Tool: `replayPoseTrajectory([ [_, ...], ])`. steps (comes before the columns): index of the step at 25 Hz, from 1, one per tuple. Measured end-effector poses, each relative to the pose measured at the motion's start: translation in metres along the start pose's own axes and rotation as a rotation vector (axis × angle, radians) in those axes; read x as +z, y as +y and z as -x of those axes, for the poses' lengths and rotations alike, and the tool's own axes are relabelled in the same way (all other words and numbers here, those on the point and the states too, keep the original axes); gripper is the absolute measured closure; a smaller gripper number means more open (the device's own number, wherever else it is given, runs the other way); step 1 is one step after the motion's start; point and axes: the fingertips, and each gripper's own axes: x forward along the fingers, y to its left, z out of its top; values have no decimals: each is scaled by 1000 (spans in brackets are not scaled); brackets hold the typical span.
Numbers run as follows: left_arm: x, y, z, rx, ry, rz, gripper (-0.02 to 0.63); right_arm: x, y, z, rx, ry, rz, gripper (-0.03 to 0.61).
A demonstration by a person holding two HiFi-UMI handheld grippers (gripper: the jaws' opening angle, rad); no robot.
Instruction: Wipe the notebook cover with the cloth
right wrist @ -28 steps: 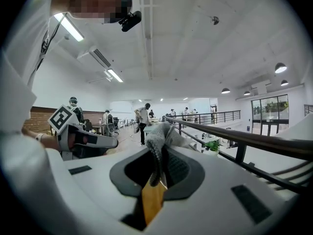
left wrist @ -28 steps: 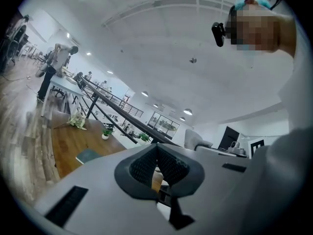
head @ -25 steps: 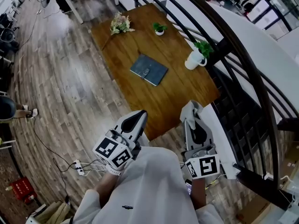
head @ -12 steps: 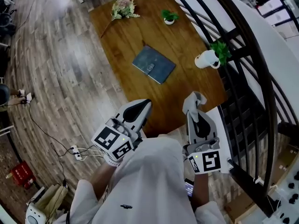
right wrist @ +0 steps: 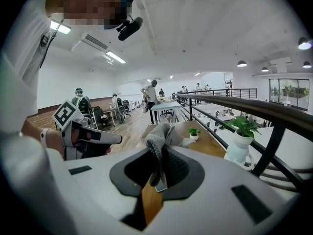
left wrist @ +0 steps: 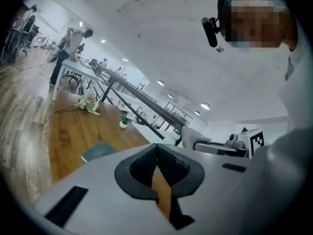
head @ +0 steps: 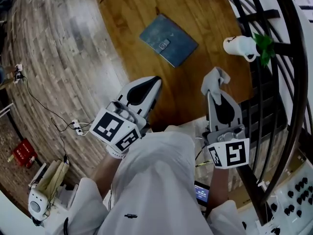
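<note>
The dark blue-grey notebook (head: 168, 39) lies closed on the wooden table (head: 132, 18), its clasp facing up; the left gripper view also catches the notebook (left wrist: 100, 151). My right gripper (head: 213, 88) hangs over the table's near edge, shut on a grey cloth (head: 215, 78). In the right gripper view the cloth (right wrist: 157, 140) stands up out of the jaws. My left gripper (head: 155, 83) hovers near the same edge, left of the right one, shut and empty. Both are short of the notebook.
A white pot with a green plant (head: 246, 46) stands at the table's right edge beside the black railing (head: 274, 82). A small potted plant (right wrist: 194, 133) and a dried bouquet (left wrist: 88, 104) sit at the far end. Wood floor with cables (head: 44, 106) lies to the left.
Both grippers have come forward to the table's near edge, the right one still holding the cloth. The head view has closed in, so the notebook looks larger and higher.
</note>
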Motion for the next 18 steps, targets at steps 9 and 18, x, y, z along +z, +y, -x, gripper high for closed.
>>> replayPoseTrajectory([
  [9, -36, 41, -35, 44, 62, 32, 595, -34, -30, -63, 50, 58, 3, 537],
  [18, -55, 63, -50, 94, 81, 33, 595, -73, -50, -105, 87, 118, 8, 537],
])
